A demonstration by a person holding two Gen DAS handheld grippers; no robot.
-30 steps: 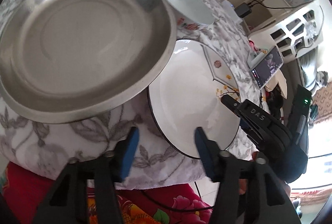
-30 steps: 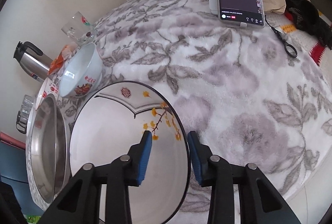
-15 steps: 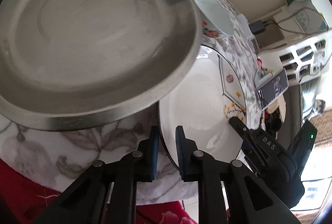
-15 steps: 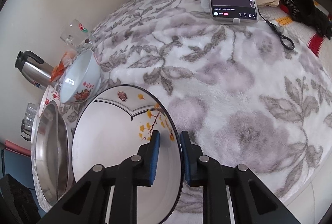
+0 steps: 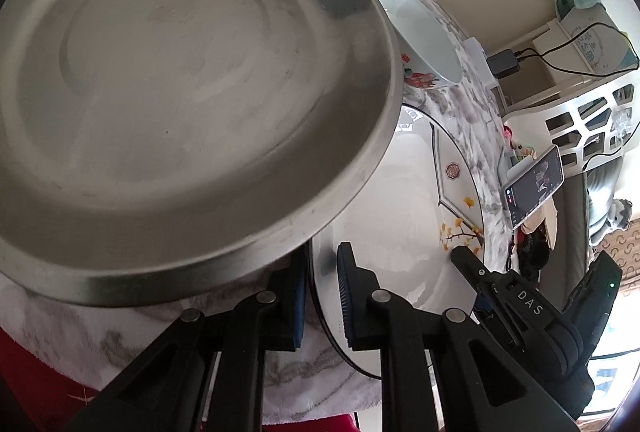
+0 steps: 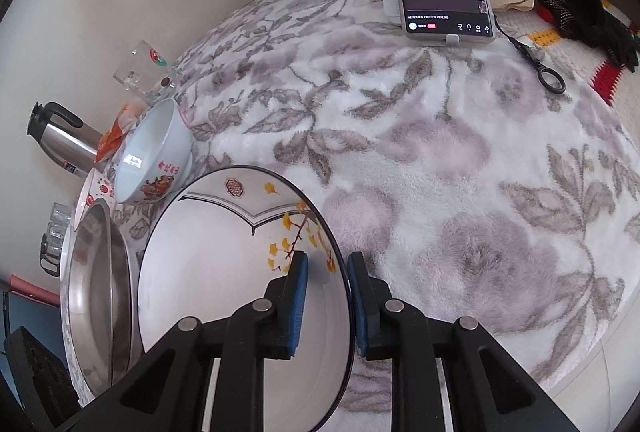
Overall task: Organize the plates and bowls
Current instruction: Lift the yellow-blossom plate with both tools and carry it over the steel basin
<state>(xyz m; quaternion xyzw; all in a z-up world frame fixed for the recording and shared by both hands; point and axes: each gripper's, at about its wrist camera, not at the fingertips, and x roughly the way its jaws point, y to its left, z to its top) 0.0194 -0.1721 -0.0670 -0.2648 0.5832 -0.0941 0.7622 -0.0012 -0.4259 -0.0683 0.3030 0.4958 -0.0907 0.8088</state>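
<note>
Both your tongs are clamped on the white flowered plate (image 6: 224,272): left tongs (image 5: 322,296) on its near rim, right tongs (image 6: 327,300) opposite. It sits on the counter (image 6: 440,172) beside the steel plate (image 5: 180,104); nothing looks stacked yet, and the bowl (image 6: 154,156) remains.

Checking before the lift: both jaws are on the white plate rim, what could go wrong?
1. The steel plate overlaps the white plate where the left gripper grips; lifting may drag it.
2. The right gripper pinches only the thin rim; the plate could slip or tilt.
3. The bowl sits close; swinging might knock it.
</note>
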